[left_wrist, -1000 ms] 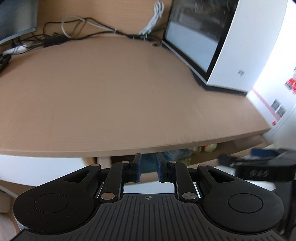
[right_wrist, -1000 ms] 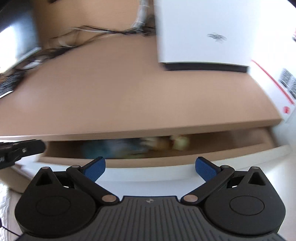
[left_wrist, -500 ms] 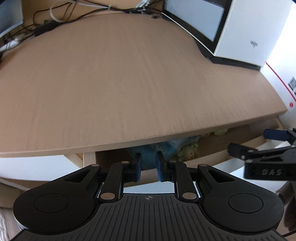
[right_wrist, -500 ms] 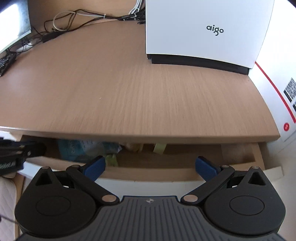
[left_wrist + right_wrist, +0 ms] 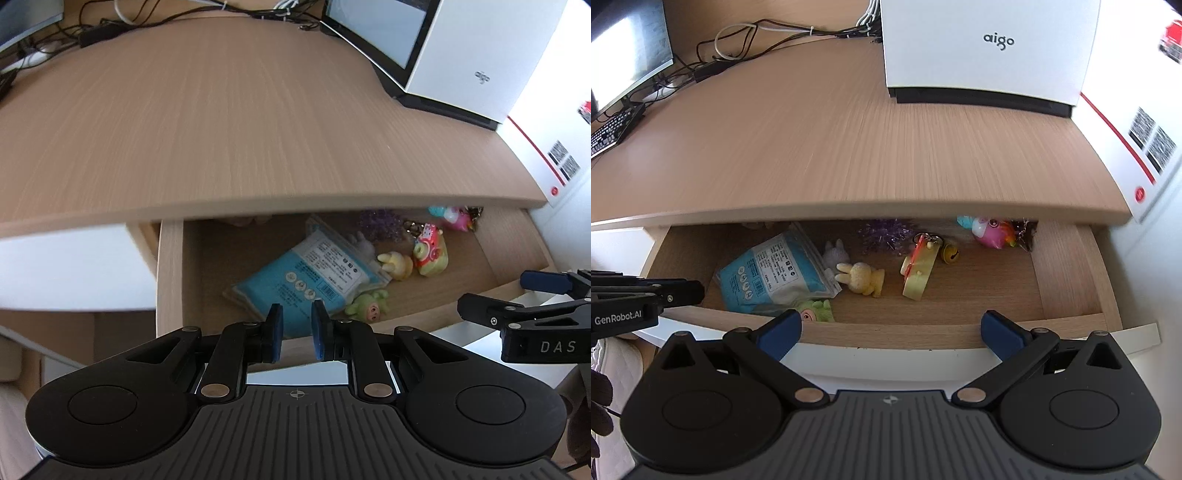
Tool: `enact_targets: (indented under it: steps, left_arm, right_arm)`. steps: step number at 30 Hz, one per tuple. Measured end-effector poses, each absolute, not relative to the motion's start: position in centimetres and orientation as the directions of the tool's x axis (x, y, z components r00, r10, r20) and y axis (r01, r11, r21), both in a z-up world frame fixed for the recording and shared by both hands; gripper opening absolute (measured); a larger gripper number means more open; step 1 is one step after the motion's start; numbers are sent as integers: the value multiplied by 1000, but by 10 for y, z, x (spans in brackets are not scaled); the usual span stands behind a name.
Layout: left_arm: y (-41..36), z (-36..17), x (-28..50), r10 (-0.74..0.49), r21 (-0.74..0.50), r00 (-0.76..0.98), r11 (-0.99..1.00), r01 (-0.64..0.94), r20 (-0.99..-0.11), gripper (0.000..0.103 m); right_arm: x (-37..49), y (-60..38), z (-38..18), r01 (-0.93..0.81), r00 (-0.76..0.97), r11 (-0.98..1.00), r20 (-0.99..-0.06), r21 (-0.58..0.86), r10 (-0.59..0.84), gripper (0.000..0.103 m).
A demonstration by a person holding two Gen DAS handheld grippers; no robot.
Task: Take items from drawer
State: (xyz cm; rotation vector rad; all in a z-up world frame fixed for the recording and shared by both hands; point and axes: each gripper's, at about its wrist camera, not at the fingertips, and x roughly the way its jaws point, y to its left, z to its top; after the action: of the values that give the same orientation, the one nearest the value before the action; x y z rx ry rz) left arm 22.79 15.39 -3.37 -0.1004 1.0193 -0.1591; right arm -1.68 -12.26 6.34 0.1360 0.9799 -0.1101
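Observation:
The wooden drawer (image 5: 923,334) stands pulled out under the desk top. Inside lie a blue packet (image 5: 775,273) (image 5: 306,280), a yellow rabbit toy (image 5: 862,278), a green toy (image 5: 816,312) against the front wall, a yellow and red keychain (image 5: 918,275), purple tinsel (image 5: 886,234) and a pink toy (image 5: 991,230) at the back. My left gripper (image 5: 295,328) hovers over the drawer's left front, shut and holding nothing. My right gripper (image 5: 891,328) hangs above the front wall, open wide and empty.
On the desk top (image 5: 849,147) a white aigo box (image 5: 982,51) stands at the back right. Cables (image 5: 738,40), a monitor (image 5: 624,70) and a keyboard (image 5: 613,129) sit at the back left. A white carton (image 5: 1137,147) rises right of the desk.
The drawer shows much further out than before and its contents have come into view. Both grippers have drawn back toward the drawer's front. Neither gripper's jaws have changed.

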Motion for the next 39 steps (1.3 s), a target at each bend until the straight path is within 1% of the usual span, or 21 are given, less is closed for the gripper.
enact_targets:
  steps: [4,6,9,11,15,20,23,26,30,33,36,39]
  left_arm:
    - [153,-27,202,-186,-151,504,982,111,-844,18]
    - [151,-24,190,-206,-157,482,977,141,-851,20]
    - [140,-21,173,-193,-98,473,971,217,-860,21]
    - [136,-20,166,-189,-81,461,966,244,-867,21]
    - [137,-19,163,-216,-119,408,961,250,-887,24]
    - [136,-19,155,-236,-143,354,952,269,-905,24]
    - [138,-18,145,-263,-177,315,944,277,-912,27]
    - [141,-15,145,-284,-199,341,944,263,-896,27]
    - [131,-13,157,-267,-151,385,940,304,-883,27]
    - [117,-19,171,-243,-91,378,922,376,-893,27]
    - [101,-28,187,-208,-27,339,882,470,-918,27]
    - [92,-42,202,-190,-30,255,851,524,-948,27]
  right_arm:
    - [-36,-118,65,148,539,987,-842,65,-25,103]
    - [-43,-117,66,148,531,987,-847,64,-25,103]
    - [-47,-116,67,144,531,987,-847,67,-20,103]
    - [-49,-116,67,140,533,988,-846,71,-15,103]
    - [-48,-118,70,135,512,987,-859,83,3,103]
    - [-55,-120,73,104,499,990,-866,95,31,103]
    - [-57,-119,73,109,483,990,-875,93,29,103]
    - [-60,-120,75,107,468,990,-883,94,34,103]
    - [-61,-122,76,92,450,991,-892,98,46,103]
    - [-59,-124,78,72,440,992,-896,106,64,103]
    - [-56,-131,80,73,451,989,-889,127,81,103]
    - [-56,-140,89,87,497,986,-864,142,81,103]
